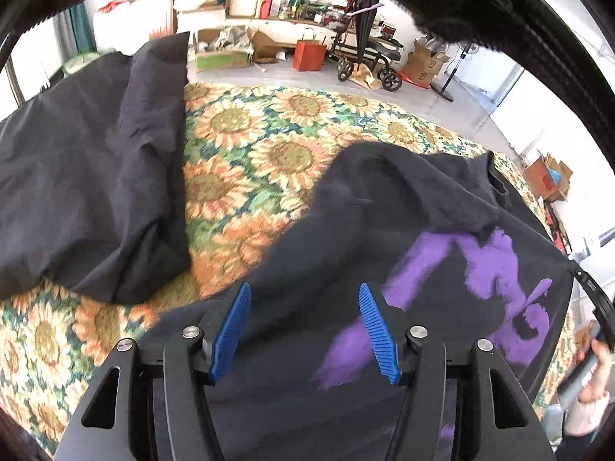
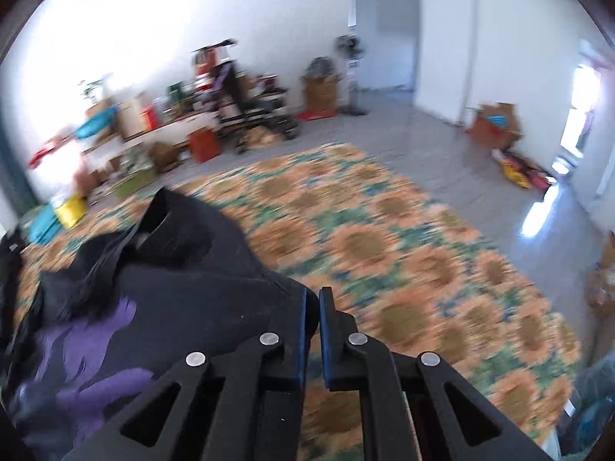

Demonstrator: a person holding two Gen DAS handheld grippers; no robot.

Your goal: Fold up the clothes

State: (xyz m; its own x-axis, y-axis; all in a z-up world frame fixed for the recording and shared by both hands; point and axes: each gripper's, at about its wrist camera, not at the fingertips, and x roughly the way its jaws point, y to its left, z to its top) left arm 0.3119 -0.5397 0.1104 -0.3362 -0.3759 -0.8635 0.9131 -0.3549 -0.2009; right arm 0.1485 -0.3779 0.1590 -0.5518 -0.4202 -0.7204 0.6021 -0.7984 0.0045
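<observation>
A black T-shirt (image 1: 384,211) with a purple print lies rumpled on the sunflower-patterned cloth (image 1: 269,153). My left gripper (image 1: 304,292) hovers open just above the shirt's near part, blue pads (image 1: 230,330) spread wide with nothing between them. In the right wrist view the same T-shirt (image 2: 173,299) bunches up at the left, collar raised. Its edge runs into my right gripper (image 2: 315,303), which is shut; the fabric seems pinched at the fingertips. A second dark garment (image 1: 96,173) lies apart at the left.
The sunflower cloth (image 2: 384,249) spreads bare to the right of the shirt. A person's hand (image 1: 592,365) shows at the right edge. Boxes, bags and a wheeled cart (image 1: 365,53) line the far wall; grey floor (image 2: 442,153) lies beyond.
</observation>
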